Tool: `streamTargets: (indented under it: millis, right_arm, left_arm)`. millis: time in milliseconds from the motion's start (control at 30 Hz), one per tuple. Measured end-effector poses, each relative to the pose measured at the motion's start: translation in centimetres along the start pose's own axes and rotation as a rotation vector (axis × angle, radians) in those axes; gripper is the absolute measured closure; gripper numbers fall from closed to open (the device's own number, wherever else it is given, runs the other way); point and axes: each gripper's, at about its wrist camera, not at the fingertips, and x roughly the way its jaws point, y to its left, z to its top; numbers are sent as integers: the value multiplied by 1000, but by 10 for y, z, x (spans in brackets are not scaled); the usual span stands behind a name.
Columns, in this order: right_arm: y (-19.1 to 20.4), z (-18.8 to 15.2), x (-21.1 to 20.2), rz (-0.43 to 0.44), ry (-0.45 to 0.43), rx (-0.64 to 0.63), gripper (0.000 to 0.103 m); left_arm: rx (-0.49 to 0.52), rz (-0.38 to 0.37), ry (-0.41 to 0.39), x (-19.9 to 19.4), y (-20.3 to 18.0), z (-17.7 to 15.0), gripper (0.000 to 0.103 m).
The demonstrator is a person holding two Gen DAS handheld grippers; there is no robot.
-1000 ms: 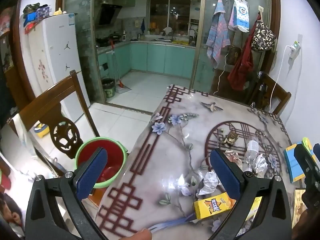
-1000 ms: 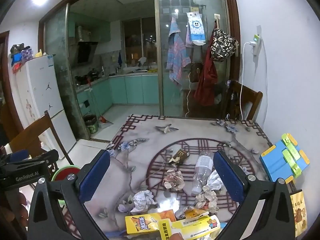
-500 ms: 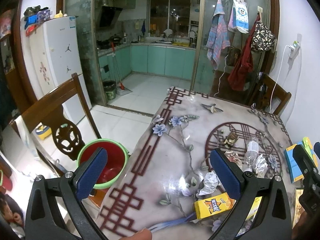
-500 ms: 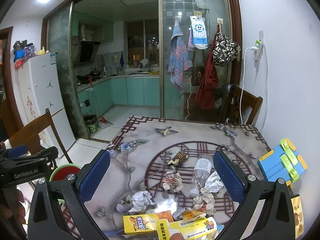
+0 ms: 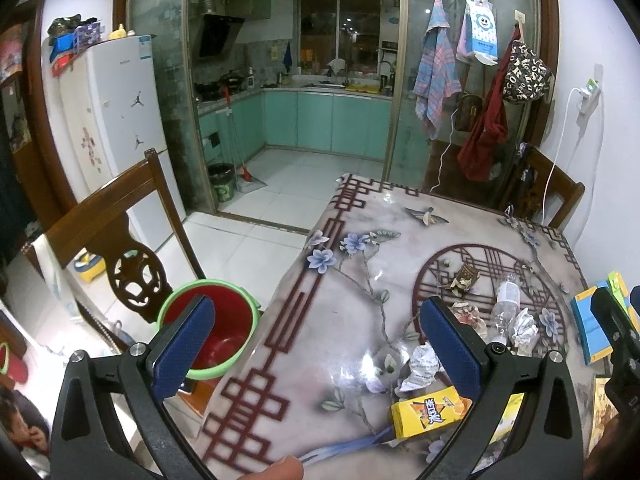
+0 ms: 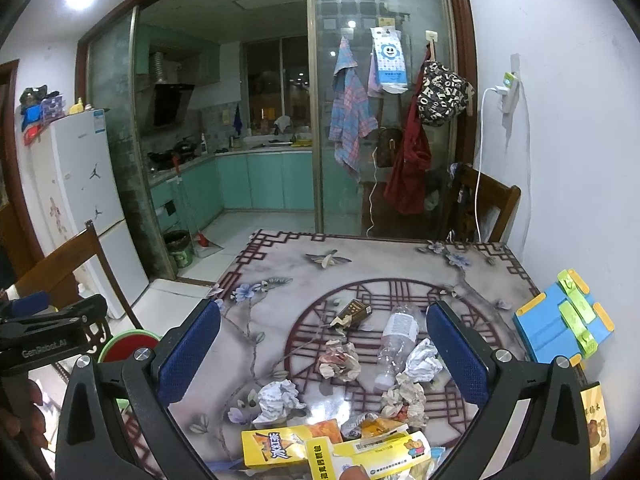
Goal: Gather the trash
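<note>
Trash lies on the patterned table (image 6: 400, 264): crumpled paper balls (image 6: 276, 400) (image 6: 420, 364), a clear plastic bottle (image 6: 396, 340), a small brown carton (image 6: 354, 312) and yellow drink boxes (image 6: 280, 446) at the near edge. The same yellow box (image 5: 428, 416) and paper ball (image 5: 420, 368) show in the left wrist view. A red bucket with a green rim (image 5: 208, 328) stands on the floor left of the table. My left gripper (image 5: 316, 350) hangs open over the table's left edge. My right gripper (image 6: 324, 354) is open above the trash pile, holding nothing.
A wooden chair (image 5: 120, 236) stands beside the bucket, another chair (image 6: 488, 208) at the table's far right. A blue and yellow object (image 6: 560, 324) rests on the right edge. A white fridge (image 5: 112, 120) and the kitchen doorway lie beyond.
Both views have lifted slightly and pulled back a little; the trash and bucket stay where they were. Both grippers remain open.
</note>
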Motion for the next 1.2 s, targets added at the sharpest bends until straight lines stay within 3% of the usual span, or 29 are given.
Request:
streamTargets:
  millis: [1200]
  right_arm:
    - [-8,0,11,8,35,17,0]
  left_arm:
    - [15,9,10,4,-12,-4,0]
